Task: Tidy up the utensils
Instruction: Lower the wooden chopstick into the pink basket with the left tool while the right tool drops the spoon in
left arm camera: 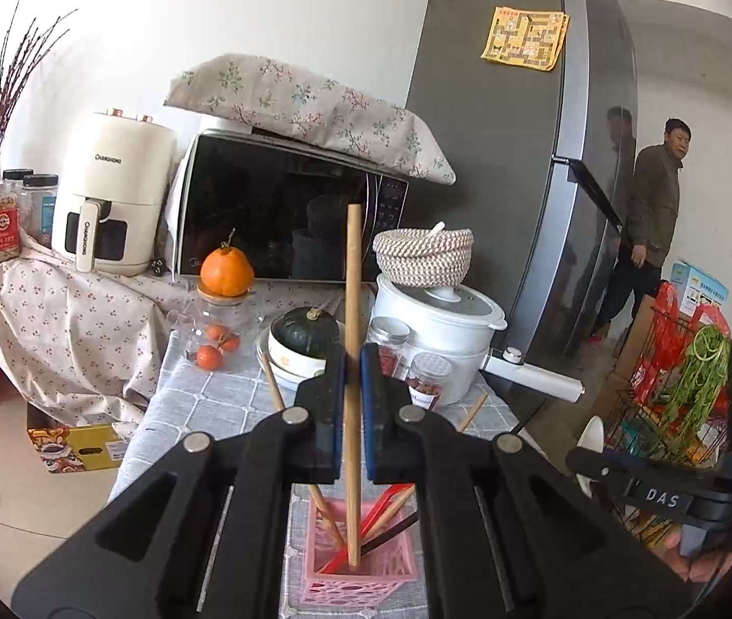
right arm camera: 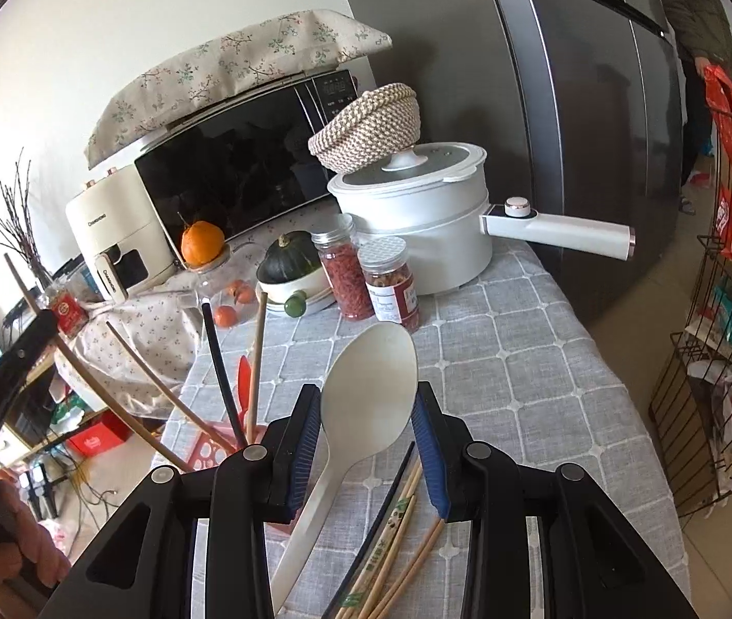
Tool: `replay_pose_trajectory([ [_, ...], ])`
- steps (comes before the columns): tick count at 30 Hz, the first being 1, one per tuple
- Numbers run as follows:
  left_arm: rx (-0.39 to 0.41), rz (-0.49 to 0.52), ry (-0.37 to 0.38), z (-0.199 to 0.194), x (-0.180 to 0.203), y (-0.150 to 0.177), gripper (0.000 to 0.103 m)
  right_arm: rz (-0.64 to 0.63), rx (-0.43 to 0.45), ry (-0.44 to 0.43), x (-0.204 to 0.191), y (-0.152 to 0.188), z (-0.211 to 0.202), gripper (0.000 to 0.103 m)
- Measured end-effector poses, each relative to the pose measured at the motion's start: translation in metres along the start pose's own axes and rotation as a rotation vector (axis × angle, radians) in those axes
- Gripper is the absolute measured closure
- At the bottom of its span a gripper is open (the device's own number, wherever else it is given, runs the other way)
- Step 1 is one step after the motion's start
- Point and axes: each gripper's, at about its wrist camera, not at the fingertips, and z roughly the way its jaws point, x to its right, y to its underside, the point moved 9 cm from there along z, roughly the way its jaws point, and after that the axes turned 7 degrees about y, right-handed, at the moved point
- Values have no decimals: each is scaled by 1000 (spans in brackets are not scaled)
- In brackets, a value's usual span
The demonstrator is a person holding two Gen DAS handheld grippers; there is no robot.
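Left wrist view: one wooden chopstick clamped, one pink basket below.

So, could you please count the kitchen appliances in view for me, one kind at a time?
Air fryer: 1
Microwave: 1
Electric pot: 1
Fridge: 1
Total: 4
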Motion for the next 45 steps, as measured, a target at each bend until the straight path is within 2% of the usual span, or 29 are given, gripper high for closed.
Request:
replay_pose_trajectory([
  [9, -124, -47, -16, 28, -17, 25, 96, -54, 128, 38, -20, -11, -10, 67],
  [10, -134, -57, -17, 29, -18, 26, 93, -60, 144, 40, -23, -12, -11, 67],
  [12, -150, -69, -31, 26, -19, 25, 74, -69, 174, 40, -30, -14, -15, 67],
  [13, -154, -76, -41, 24, -19, 23, 60, -73, 188, 38, -34, -16, -17, 67],
  [14, -155, -83, -50, 20, -20, 20, 53, -77, 202, 35, -39, -17, -20, 67],
  [17, -178, -98, -76, 8, -27, 14, 45, -99, 250, 28, -54, -22, -27, 67],
  [20, -263, -90, -169, -3, -44, 21, 31, -141, 310, 32, -72, -27, -34, 67],
  [22, -346, -76, -238, -9, -59, 34, 29, -180, 349, 41, -87, -30, -36, 67],
  [23, -385, -76, -249, -10, -65, 42, 28, -200, 368, 50, -95, -31, -35, 67],
  [29, -517, -96, -262, -16, -94, 72, 28, -340, 461, 134, -140, -25, -14, 67],
  [36, -555, -126, -256, -20, -108, 78, 28, -474, 527, 255, -164, -11, 12, 66],
  [41, -560, -118, -241, -19, -104, 78, 28, -486, 485, 250, -166, 0, 28, 65],
  [42, -566, -119, -240, -18, -105, 79, 28, -485, 477, 236, -166, 1, 29, 60],
  [43, -571, -119, -240, -18, -105, 80, 28, -485, 464, 221, -166, 3, 29, 50],
  [45, -580, -118, -238, -17, -104, 82, 28, -468, 456, 178, -167, 3, 22, 45],
])
